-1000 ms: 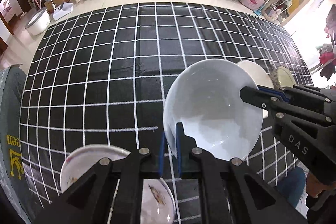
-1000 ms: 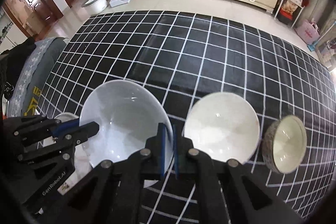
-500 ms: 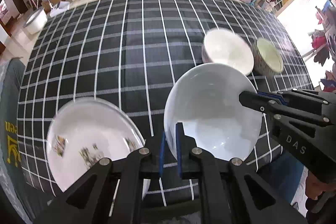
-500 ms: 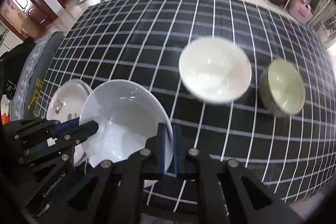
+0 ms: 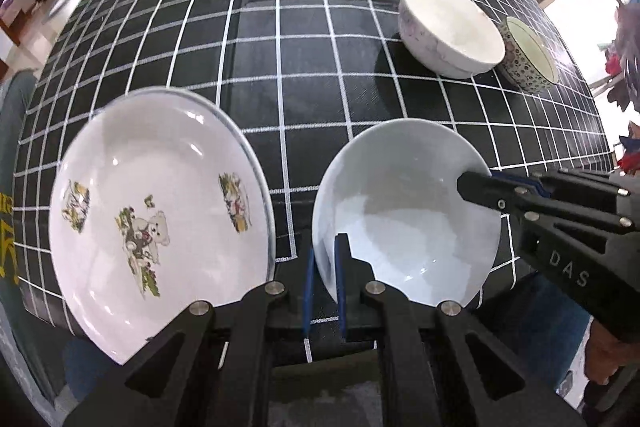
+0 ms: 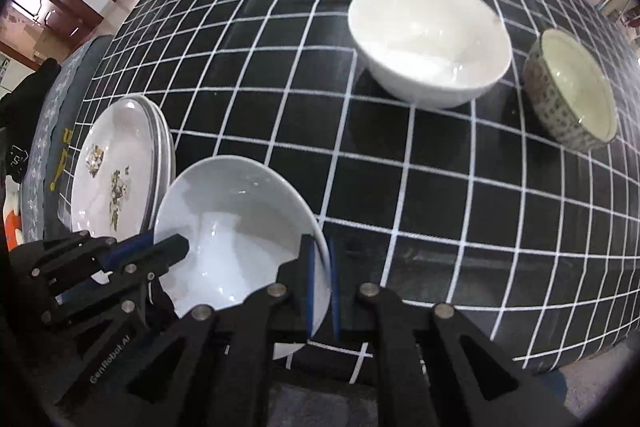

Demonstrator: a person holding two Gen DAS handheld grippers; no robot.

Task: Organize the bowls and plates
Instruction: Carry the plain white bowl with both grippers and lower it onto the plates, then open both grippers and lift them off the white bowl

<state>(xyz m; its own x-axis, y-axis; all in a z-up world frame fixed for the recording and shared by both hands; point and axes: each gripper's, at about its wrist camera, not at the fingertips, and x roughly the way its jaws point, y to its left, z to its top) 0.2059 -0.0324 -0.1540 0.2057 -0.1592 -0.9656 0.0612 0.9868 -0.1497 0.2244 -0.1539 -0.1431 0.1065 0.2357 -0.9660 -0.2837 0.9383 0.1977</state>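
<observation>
- Living room, cream sideboard at the far wall; long table under a black tablecloth with a white grid (image 5: pixel 280 67).
- Left gripper (image 5: pixel 323 291): blue-padded jaws clamped on the near left rim of a plain white glazed deep dish (image 5: pixel 404 215), with the rim pinched between them.
- Right gripper (image 6: pixel 320 291): jaws pinched shut on the opposite rim of the same dish (image 6: pixel 236 227). Both hold it tilted above the near table edge, off the cloth by the look of it.
- Just beside it, on the left: a white plate printed with a teddy bear (image 5: pixel 160 203). The right wrist view shows more rims beneath, so it tops a stack.
- Well apart, far right: a large white ceramic bowl (image 6: pixel 430 43) and a small patterned bowl with a cream inside (image 6: pixel 572 91), close together, not nested.
- Judgement: plates look gathered. The carried dish is unplaced and the two bowls unstacked; roughly midway.
</observation>
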